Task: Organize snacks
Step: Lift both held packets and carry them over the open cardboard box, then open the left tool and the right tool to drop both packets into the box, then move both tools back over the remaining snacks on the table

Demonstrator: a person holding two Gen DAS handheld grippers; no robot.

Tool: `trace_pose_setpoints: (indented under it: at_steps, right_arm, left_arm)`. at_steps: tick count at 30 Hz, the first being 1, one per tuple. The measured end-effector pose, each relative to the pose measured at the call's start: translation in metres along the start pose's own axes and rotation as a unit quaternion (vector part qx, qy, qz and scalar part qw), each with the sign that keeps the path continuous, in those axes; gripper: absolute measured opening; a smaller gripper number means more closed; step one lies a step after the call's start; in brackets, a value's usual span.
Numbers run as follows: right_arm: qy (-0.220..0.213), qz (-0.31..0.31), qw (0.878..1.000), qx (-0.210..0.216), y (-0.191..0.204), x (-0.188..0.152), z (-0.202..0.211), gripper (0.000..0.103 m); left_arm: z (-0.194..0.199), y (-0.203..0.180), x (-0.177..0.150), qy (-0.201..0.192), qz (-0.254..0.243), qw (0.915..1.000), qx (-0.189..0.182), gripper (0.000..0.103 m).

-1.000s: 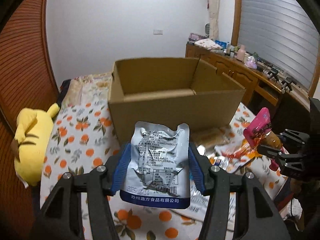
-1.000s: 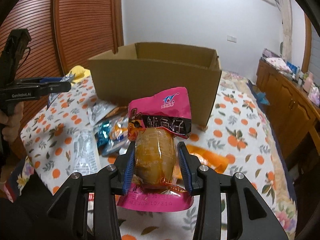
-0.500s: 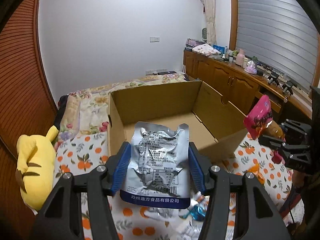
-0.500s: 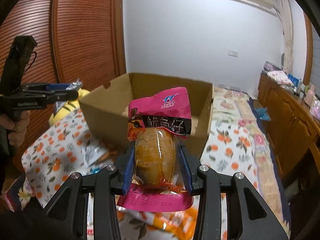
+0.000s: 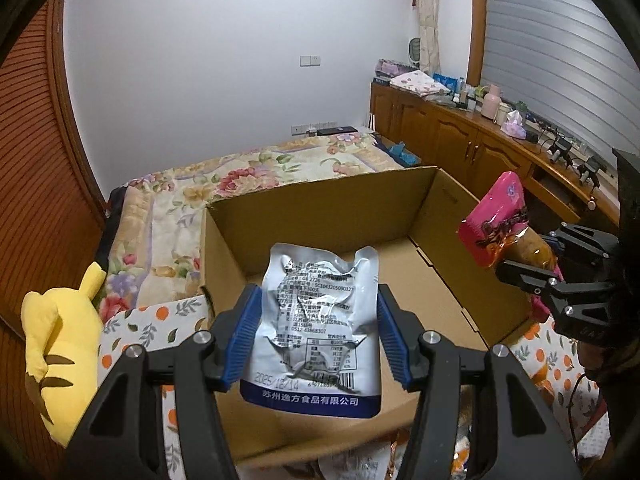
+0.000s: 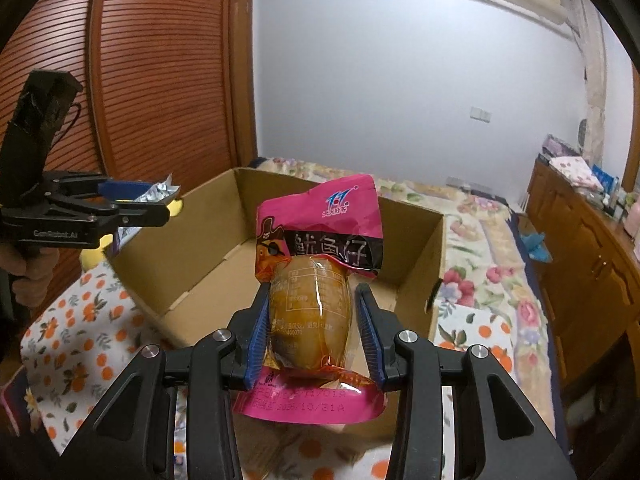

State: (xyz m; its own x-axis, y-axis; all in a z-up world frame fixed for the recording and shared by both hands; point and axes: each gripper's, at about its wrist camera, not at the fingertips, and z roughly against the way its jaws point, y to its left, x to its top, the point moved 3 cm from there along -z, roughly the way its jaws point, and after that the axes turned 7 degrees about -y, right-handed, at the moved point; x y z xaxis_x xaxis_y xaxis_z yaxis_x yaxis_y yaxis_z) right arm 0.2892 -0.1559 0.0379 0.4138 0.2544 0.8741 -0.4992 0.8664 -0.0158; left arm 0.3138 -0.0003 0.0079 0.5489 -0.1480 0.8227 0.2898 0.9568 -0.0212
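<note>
The left gripper (image 5: 318, 334) is closed on a silver packet (image 5: 316, 320), with the blue pads pressing on its two side edges. The right gripper (image 6: 312, 330) is closed on a pink packet (image 6: 316, 280), squeezing the round brown snack inside its clear lower part.

What changed in the last second is the position of both packets against the cardboard box (image 5: 320, 204). One second ago both cameras saw the outer front wall of the box, and loose snacks were lying on the bedspread in front of it. Now both cameras look down into the open box and see its bare brown floor. The silver packet hangs over the left part of the opening, and the pink packet hangs over the right part. In the left view the pink packet (image 5: 500, 220) is seen beside the right wall of the box. Both grips look the same as before, and neither packet has slipped.

For the task this means, in my opinion, that the carrying step is nearly finished and the release comes next. The box appears empty, so these may be the first snacks to go in. A yellow plush toy (image 5: 60, 340) lies on the bed (image 5: 260, 168) left of the box and is not in the way.
</note>
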Motion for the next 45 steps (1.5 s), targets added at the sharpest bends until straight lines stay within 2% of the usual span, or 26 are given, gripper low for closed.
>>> trace_pose_setpoints:
  at_steps: [11,22,27,28,29,36,45]
  right_arm:
    - [0.045,0.002,0.999,0.018,-0.001,-0.01,-0.038,0.041]
    - [0.071,0.007,0.997,0.027,0.003,-0.013,-0.047,0.042]
    - [0.07,0.005,0.997,0.022,0.001,-0.012,-0.047,0.051]
    - [0.067,0.005,0.998,0.018,0.001,-0.011,-0.045,0.057]
    - [0.064,0.003,0.998,0.014,0.001,-0.009,-0.043,0.058]
    - [0.041,-0.008,0.999,0.007,0.005,-0.001,-0.013,0.058]
    - [0.012,-0.02,1.0,-0.008,0.02,-0.008,0.052,0.059]
  left_arm:
    - [-0.034,0.001,-0.003,0.027,-0.006,0.9996,0.003,0.057]
    - [-0.035,0.006,-0.001,0.024,0.003,0.9997,0.004,0.059]
    - [-0.025,0.008,-0.002,0.017,0.007,0.9998,0.002,0.06]
    - [-0.022,0.008,-0.002,0.015,0.008,0.9999,0.001,0.061]
    - [-0.018,0.007,-0.002,0.013,0.009,0.9999,-0.001,0.062]
    - [0.017,-0.001,-0.005,-0.009,0.0,0.9999,-0.005,0.065]
    - [0.068,-0.017,-0.025,-0.032,-0.004,0.9992,-0.022,0.07]
